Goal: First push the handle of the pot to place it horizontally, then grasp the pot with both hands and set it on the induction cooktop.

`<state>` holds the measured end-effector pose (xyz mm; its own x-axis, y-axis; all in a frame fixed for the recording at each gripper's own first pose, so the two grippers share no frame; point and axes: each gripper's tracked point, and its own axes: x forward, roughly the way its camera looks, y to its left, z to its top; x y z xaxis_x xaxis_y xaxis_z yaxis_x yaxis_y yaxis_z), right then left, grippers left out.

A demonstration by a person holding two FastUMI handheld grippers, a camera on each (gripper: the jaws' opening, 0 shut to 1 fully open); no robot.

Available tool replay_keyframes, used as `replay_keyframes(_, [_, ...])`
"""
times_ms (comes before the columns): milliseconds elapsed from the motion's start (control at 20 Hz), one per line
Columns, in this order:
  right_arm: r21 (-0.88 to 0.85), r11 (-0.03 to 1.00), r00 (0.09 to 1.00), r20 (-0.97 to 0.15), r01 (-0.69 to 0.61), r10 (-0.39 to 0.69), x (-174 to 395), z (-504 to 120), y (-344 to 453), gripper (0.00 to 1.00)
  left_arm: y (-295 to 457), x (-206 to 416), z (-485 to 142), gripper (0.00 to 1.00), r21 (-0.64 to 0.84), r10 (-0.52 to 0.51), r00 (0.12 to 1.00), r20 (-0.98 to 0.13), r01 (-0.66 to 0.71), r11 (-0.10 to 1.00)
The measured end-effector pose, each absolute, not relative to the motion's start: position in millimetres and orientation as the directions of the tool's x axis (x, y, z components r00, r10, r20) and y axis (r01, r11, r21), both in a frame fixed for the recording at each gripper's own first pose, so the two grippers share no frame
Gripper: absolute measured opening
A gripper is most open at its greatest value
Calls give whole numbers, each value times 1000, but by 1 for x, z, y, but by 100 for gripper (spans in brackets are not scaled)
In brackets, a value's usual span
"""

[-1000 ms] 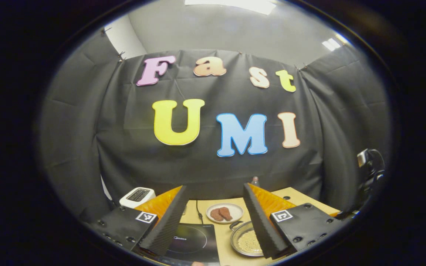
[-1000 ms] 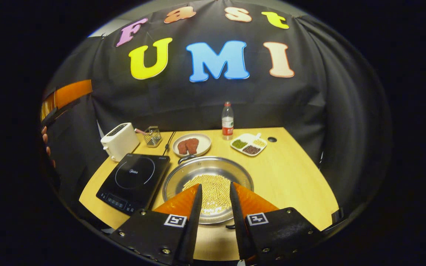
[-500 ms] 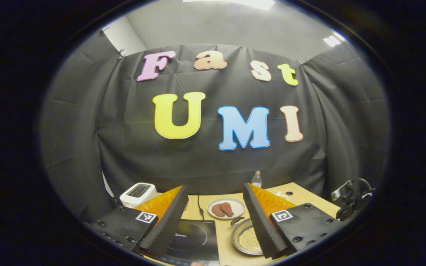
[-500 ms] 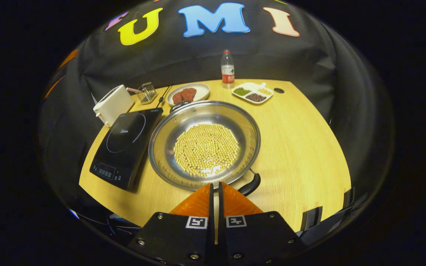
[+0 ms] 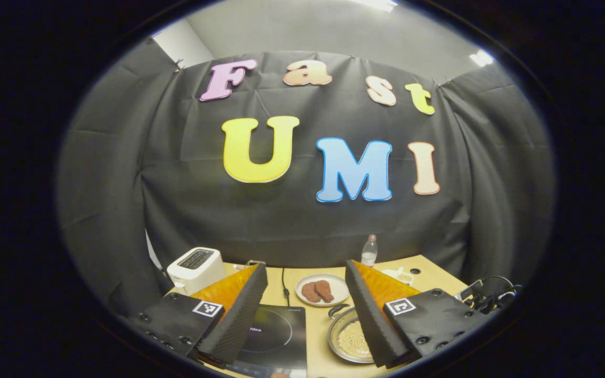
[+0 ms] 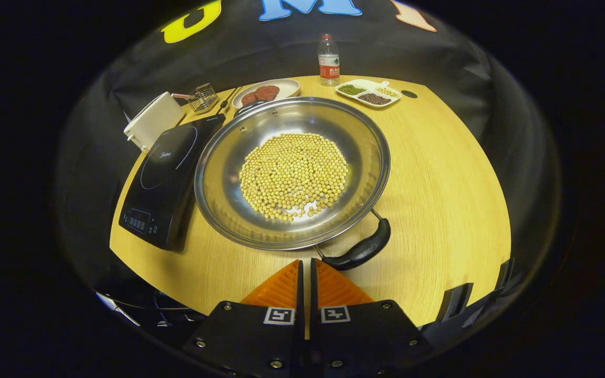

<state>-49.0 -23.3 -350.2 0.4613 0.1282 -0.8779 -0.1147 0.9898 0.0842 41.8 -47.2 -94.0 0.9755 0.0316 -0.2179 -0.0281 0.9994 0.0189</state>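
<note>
Two grippers in play, and the pot is the landmark for everything. Going left to right in the right gripper view: the induction cooktop sits just left of the pot, its edge touching or almost touching the pot's rim, hard to call through the fisheye. The pot is on the wooden table, a wide shallow steel pan with a heap of small yellow beans in the middle. One small loop handle is at the pot's far side, and the dark near handle juts off the near-right rim at a slant.

The right gripper hovers just short of the pot's near rim, a bit left of that slanted handle, fingers pressed together with nothing between them. That reads like a pusher set up to nudge the handle sideways, so the first step isn't done.

The left gripper is held up well above the table, jaws spread wide and empty, with the cooktop and pot showing between its fingers.

Handling guess: thin polished steel, so stiff but slick, and likely to skate on the table when pushed. The loose beans will roll if it tilts, so lift it level. Best holds are probably the two handles, one per gripper, not the smooth rim.
</note>
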Motion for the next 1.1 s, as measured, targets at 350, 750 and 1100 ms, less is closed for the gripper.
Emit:
replay_keyframes(350, [36, 993, 465, -881, -113, 85, -39, -358, -39, 2, -53, 59, -103, 95, 15, 27, 972, -233, -24, 1000])
replay_keyframes(750, [-46, 997, 476, -879, -68, -8, -19, -361, -77, 3, -59, 74, -115, 99, 32, 25, 967, -255, -17, 999])
replay_keyframes(1100, [-115, 990, 502, -863, -82, -59, 5, -359, -110, 3, -61, 82, -113, 95, 39, 33, 967, -252, -24, 999])
